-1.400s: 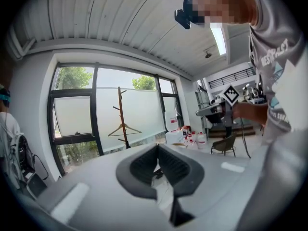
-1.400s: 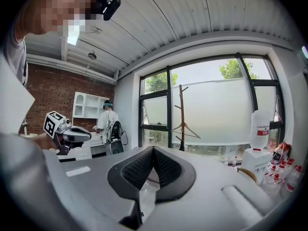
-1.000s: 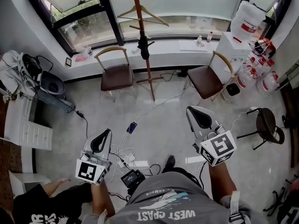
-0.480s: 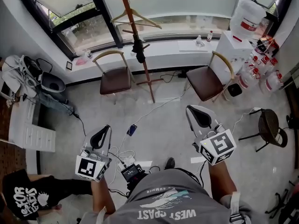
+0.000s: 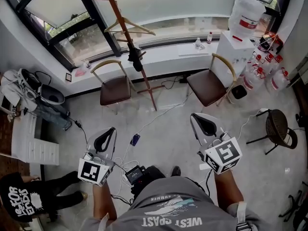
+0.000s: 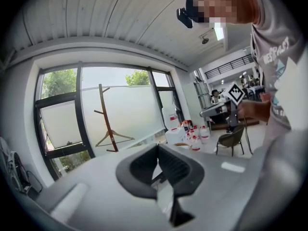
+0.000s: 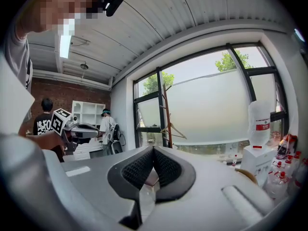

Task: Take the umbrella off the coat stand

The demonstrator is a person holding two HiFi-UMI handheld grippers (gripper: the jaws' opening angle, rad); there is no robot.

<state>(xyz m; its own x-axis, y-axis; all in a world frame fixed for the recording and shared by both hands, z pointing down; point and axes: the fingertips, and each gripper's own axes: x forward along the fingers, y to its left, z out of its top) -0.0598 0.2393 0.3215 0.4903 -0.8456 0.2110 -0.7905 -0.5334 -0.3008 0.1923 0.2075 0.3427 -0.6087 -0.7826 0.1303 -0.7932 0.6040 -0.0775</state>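
A tall wooden coat stand (image 5: pixel 126 37) rises in front of the window at the far side of the room. A folded black umbrella (image 5: pixel 134 59) hangs on it below a wooden clothes hanger (image 5: pixel 129 25). My left gripper (image 5: pixel 111 131) is held low at the near left, jaws shut and empty, far short of the stand. My right gripper (image 5: pixel 196 116) is at the near right, also shut with nothing in it. The stand (image 6: pixel 107 120) shows above the closed left gripper (image 6: pixel 156 148) in the left gripper view. In the right gripper view the stand (image 7: pixel 167 113) rises behind the closed right gripper (image 7: pixel 153 150). Neither gripper view shows the umbrella.
Two brown chairs (image 5: pixel 114 87) (image 5: pixel 208 83) flank the stand's base. A water dispenser (image 5: pixel 242 19) and several jugs (image 5: pixel 267 74) fill the right corner, with a stool (image 5: pixel 276 129) nearby. Cables and a power strip (image 5: pixel 136 173) lie on the floor at my feet. A person (image 5: pixel 23 200) stands lower left.
Both grippers and the head view have advanced across the floor toward the coat stand, which now leans further left in the picture. The person at lower left has shifted left.
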